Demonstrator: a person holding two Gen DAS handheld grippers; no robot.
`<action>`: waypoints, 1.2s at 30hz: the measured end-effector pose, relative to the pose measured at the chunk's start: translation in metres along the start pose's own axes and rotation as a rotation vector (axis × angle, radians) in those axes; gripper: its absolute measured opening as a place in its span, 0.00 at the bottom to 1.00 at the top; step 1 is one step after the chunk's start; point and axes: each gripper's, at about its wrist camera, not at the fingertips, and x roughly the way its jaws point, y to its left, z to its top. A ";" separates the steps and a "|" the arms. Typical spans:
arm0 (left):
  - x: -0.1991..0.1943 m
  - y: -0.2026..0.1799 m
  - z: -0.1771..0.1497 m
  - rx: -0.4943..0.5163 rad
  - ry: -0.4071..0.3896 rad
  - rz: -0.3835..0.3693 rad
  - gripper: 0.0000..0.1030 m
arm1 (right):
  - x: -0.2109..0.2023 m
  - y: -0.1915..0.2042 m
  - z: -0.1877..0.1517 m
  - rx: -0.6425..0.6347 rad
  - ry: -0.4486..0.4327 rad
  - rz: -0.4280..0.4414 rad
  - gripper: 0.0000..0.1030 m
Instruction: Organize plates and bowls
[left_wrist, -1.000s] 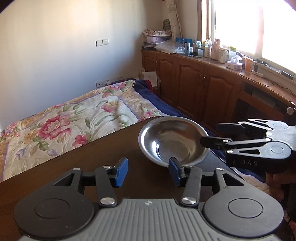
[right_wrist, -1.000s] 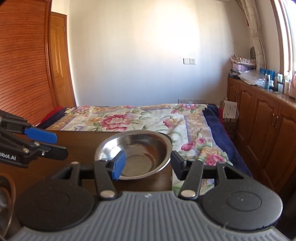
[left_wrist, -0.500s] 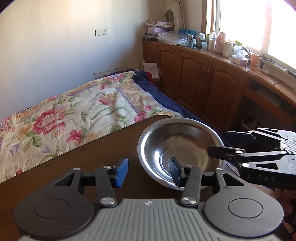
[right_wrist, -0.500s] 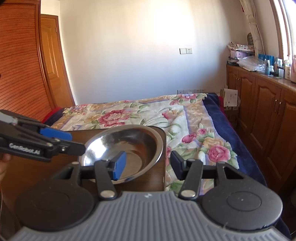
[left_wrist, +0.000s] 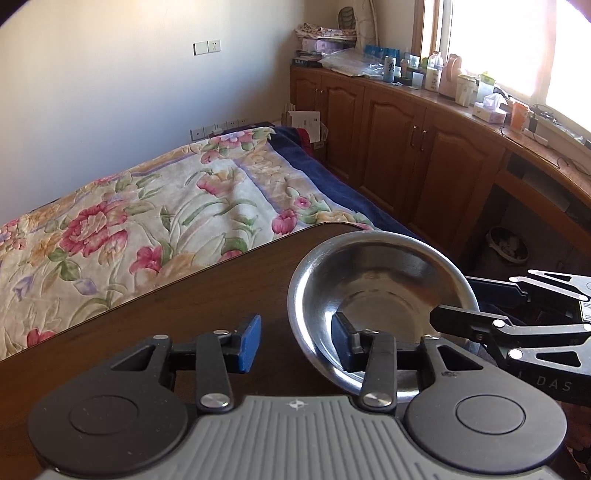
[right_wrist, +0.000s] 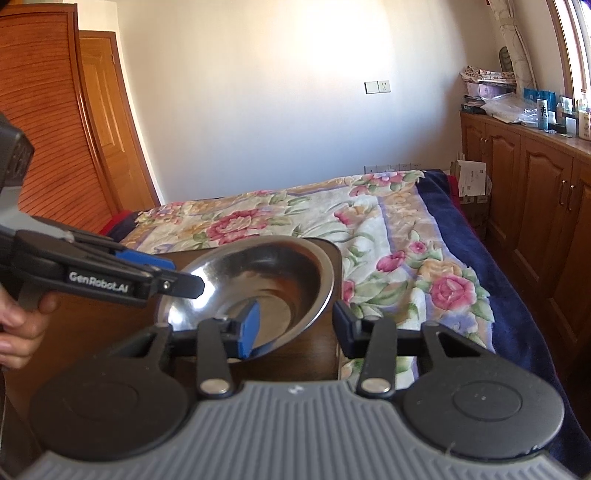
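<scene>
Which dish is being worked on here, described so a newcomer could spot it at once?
Find the dark wooden table at the foot of the floral-quilted bed. At its corner nearest the cabinets sits a steel bowl, the only dish and only shiny metal thing there, with an open claw on either side.

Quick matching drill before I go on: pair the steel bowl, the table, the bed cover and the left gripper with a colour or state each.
Things:
1. round stainless steel bowl
2. dark brown wooden table
3. quilted bed cover
4. left gripper

Descriptions:
A. floral pattern
B. jaws open, straddling a rim
C. shiny, nothing inside
D. dark wood

Pairs: 1-C, 2-D, 3-A, 4-B
</scene>
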 end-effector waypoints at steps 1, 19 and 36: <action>0.001 0.000 0.000 -0.004 0.004 -0.002 0.38 | 0.000 0.000 0.000 0.001 0.001 0.001 0.44; -0.027 -0.001 -0.002 0.004 -0.004 -0.028 0.17 | -0.002 0.004 0.003 0.045 0.020 0.006 0.17; -0.113 0.004 -0.016 0.021 -0.120 -0.020 0.17 | -0.043 0.032 0.024 -0.002 -0.068 -0.004 0.15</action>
